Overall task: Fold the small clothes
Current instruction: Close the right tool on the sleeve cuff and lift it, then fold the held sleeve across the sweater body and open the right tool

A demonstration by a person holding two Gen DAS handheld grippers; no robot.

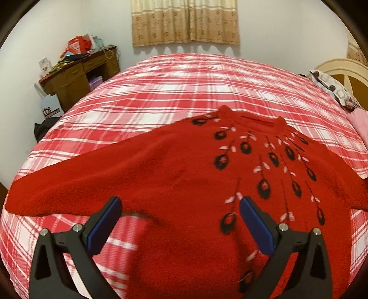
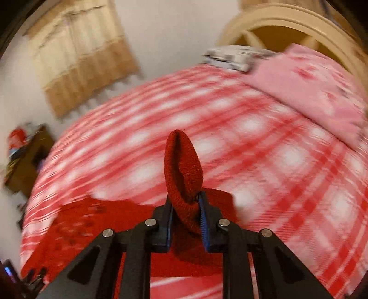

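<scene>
A small red sweater [image 1: 174,174] with black and white feather patterns lies spread face up on the red plaid bedspread [image 1: 184,82], collar away from me, its left sleeve stretched out to the left. My left gripper [image 1: 180,204] is open and empty, just above the sweater's lower left body. My right gripper [image 2: 185,200] is shut on the sweater's red sleeve cuff [image 2: 182,165], which stands up between the blue pads, lifted off the bed. The rest of the sweater [image 2: 92,220] trails down to the left in the blurred right wrist view.
A wooden desk [image 1: 80,71] with clutter stands at the bed's far left. A curtain [image 1: 184,20] hangs on the back wall. A pink blanket [image 2: 310,92], a patterned pillow [image 1: 333,87] and a cream headboard [image 1: 345,66] are at the right.
</scene>
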